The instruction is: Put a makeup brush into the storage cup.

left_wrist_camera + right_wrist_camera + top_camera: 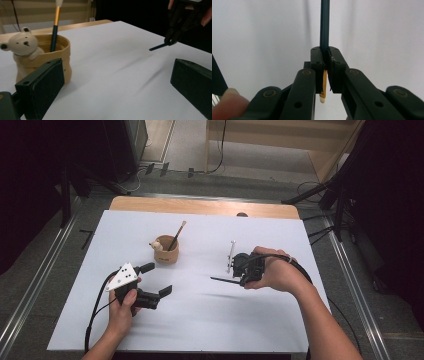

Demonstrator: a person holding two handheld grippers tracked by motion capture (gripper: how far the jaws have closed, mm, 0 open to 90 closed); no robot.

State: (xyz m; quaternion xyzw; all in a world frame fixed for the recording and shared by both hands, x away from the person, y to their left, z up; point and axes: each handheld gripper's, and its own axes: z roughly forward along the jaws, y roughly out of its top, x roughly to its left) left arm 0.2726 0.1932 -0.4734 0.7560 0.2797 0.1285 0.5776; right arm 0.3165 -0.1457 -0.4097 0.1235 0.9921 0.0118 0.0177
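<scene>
The dark brush (324,25) is clamped between the jaws of the right gripper (243,272), held just above the white worktop (200,320) at its right half, its long handle pointing left toward the middle of the sheet. My judgement is that the grip sits close to the bristle end, so most of the handle hangs out in front of the jaws; a quick swing could make it pivot or slide out. If it is headed for the pot (166,251), the long free end could also knock the rim or the brush already standing there (177,235) and tip the light pot over.

The left gripper (152,280) hovers near the left, its jaws apart with nothing between them, pointing toward the pot; it is close enough to steady it, or to bump it.

The right gripper view shows the clamp itself: the pads (315,60) shut on the shaft, with a yellow ferrule and pale tip poking out behind them. The left gripper view shows the little bear figure (21,43) leaning on the pot's rim. The high view gives the layout, including a white stick-like thing (231,254) lying just beyond the right gripper, too small to identify.
</scene>
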